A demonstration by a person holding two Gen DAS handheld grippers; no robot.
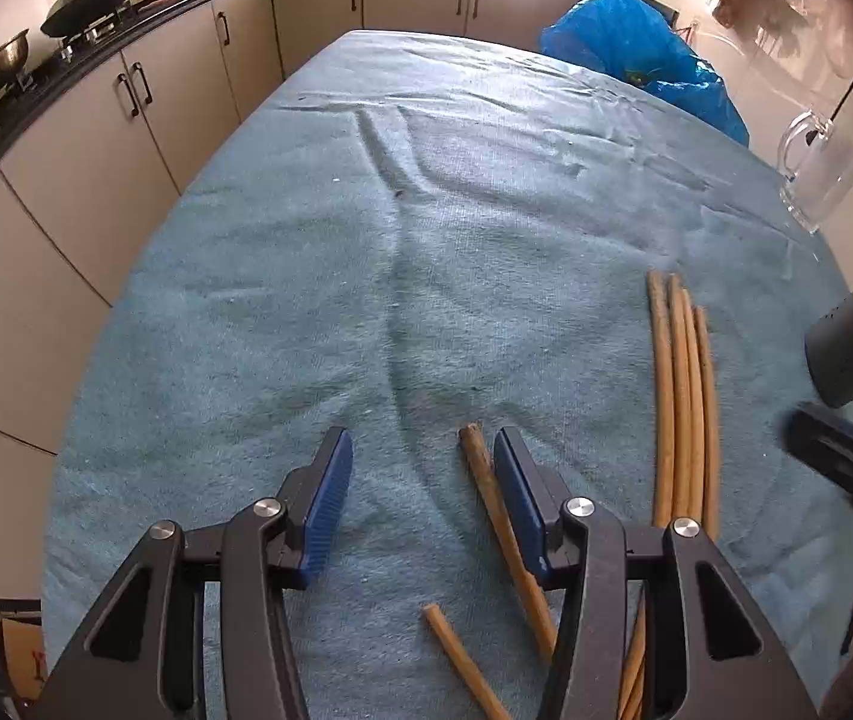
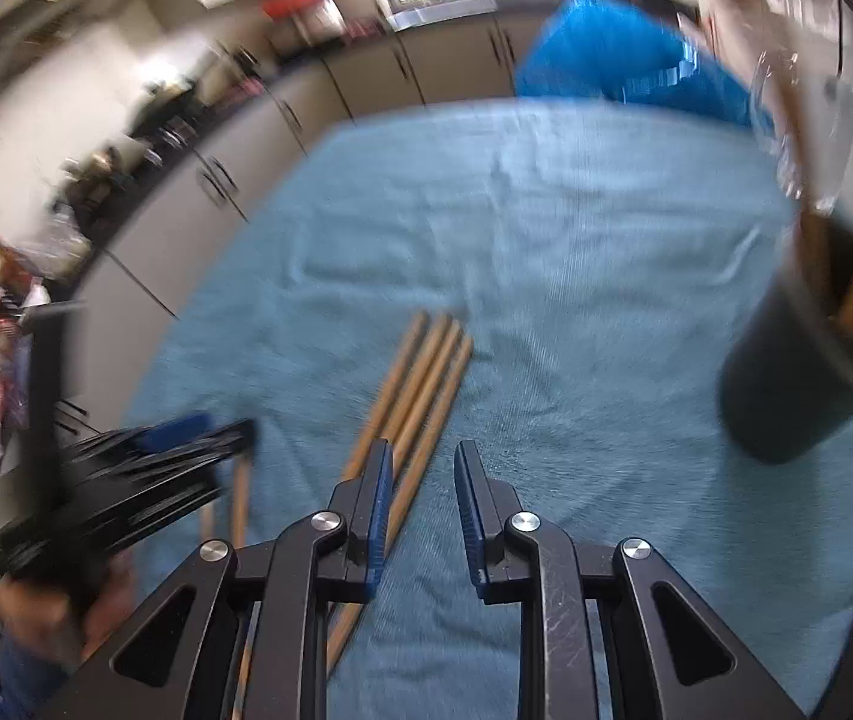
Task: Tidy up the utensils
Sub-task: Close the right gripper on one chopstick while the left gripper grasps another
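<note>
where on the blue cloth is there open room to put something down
The widest bare stretch of the blue cloth runs from the left hand-held gripper to the far edge, left of the four chopsticks. A smaller patch lies between those sticks and the dark cup. It is crowded near the loose chopsticks, and at the glass mug and blue bag.

Four wooden chopsticks [image 1: 685,396] lie side by side on the table; two more [image 1: 501,516] lie loose nearby. A dark holder [image 2: 810,360] stands upright with sticks inside.
</note>
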